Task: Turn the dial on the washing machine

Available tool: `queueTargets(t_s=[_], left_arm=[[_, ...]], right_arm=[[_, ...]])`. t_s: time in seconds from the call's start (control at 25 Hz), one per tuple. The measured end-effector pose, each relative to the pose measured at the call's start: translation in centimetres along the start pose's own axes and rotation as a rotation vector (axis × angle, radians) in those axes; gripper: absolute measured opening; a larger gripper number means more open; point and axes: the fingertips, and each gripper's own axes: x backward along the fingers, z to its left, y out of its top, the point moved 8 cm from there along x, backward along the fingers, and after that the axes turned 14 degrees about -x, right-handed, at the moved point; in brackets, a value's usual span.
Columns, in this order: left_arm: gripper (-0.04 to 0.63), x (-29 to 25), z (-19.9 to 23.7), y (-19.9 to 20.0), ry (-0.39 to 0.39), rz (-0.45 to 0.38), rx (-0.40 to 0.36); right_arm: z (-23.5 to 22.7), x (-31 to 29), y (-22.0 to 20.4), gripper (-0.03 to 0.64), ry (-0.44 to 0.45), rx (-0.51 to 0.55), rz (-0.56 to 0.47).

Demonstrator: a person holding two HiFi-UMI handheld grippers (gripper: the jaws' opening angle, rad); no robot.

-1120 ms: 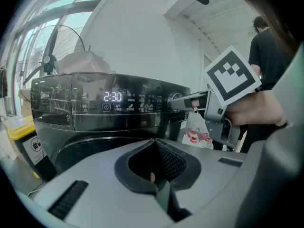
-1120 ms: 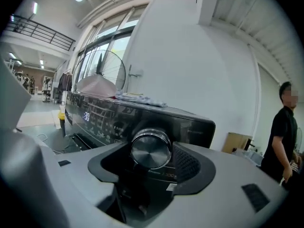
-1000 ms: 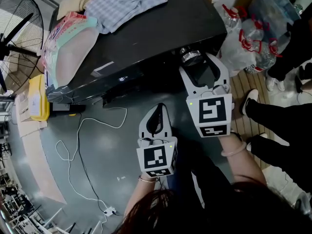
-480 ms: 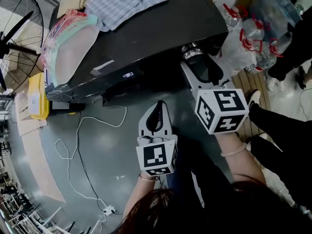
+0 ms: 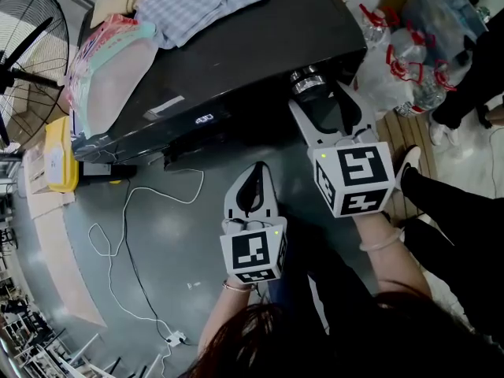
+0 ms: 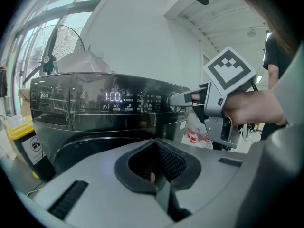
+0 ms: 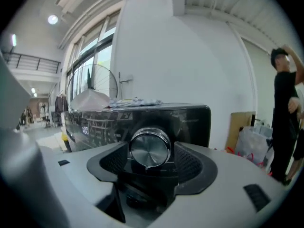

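The black washing machine (image 5: 236, 46) fills the upper half of the head view, its lit control panel (image 6: 114, 99) facing me. Its round silver dial (image 5: 307, 81) sits at the panel's right end. My right gripper (image 5: 319, 97) reaches up to it, one jaw on each side of the dial (image 7: 150, 147). The jaws are opening, and a thin gap shows beside the knob. My left gripper (image 5: 256, 173) hangs lower, off the machine, shut with nothing in it (image 6: 154, 148).
Folded clothes (image 5: 197, 2) and a plastic bag (image 5: 118, 61) lie on the machine's top. A fan (image 5: 24, 46) and a yellow box (image 5: 59, 156) stand left. A white cable (image 5: 130, 235) runs over the floor. Bags of bottles (image 5: 402, 61) and people's legs (image 5: 449, 187) are right.
My right gripper has rolled about the dial, its marker cube turning, and has then eased partly back. The left gripper has stayed where it was.
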Motion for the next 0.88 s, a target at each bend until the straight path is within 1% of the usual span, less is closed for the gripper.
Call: queueTargets(t_s=[0.08, 0.16, 0.24, 0.32, 0.36, 0.52, 0.88], left_arm=[[0.014, 0.0, 0.0, 0.0, 0.002, -0.002, -0.001], [0.014, 0.1, 0.0, 0.0, 0.001, 0.0, 0.0], [0.014, 0.1, -0.1, -0.1, -0.001, 0.002, 0.0], [0.014, 0.2, 0.0, -0.1, -0.002, 0.002, 0.0], [0.014, 0.2, 0.0, -0.2, -0.003, 0.003, 0.001], [0.014, 0.2, 0.0, -0.1, -0.006, -0.008, 0.001], [0.014, 0.1, -0.2, -0.4, -0.02, -0.004, 0.003]], right_arm=[[0.5, 0.1, 0.2, 0.313, -0.007, 0.124, 0.004], [1.0, 0.1, 0.3, 0.311, -0.013, 0.224, 0.008], [1.2, 0.0, 0.3, 0.311, -0.019, 0.282, 0.012], [1.3, -0.2, 0.2, 0.302, -0.022, 0.299, 0.015], [1.3, -0.2, 0.2, 0.284, -0.023, 0.3, 0.016], [1.3, -0.2, 0.2, 0.29, -0.034, 0.285, 0.011], [0.6, -0.2, 0.2, 0.291, -0.022, 0.056, 0.001]])
